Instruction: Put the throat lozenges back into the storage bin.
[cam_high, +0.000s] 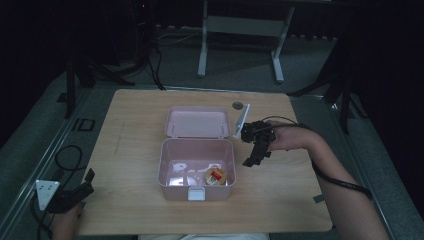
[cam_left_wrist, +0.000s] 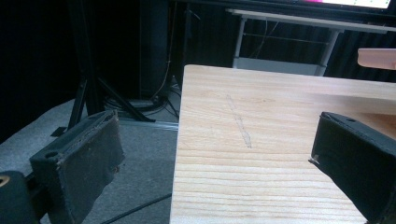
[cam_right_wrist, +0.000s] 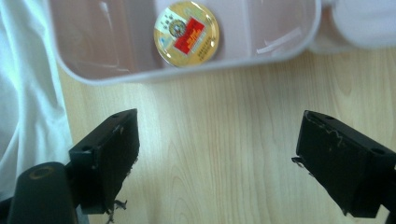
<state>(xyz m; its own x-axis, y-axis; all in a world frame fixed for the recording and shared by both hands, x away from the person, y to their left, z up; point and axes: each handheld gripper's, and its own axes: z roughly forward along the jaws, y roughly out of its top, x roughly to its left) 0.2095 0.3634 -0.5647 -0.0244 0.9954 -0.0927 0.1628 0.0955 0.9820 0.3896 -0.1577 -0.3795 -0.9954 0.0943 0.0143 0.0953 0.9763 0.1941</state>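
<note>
round tin (cam_right_wrist: 186, 33) label print unreadable

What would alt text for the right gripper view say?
Two open black jaws of the right gripper hang empty over a wooden table, beside an open pink box holding a round gold item with a red label.

Both grippers empty, jaws spread wide.
Left gripper (cam_high: 82, 187) rests at the tabletop's near-left corner; right gripper (cam_high: 254, 159), forearm outstretched, points down right of centre.
</note>
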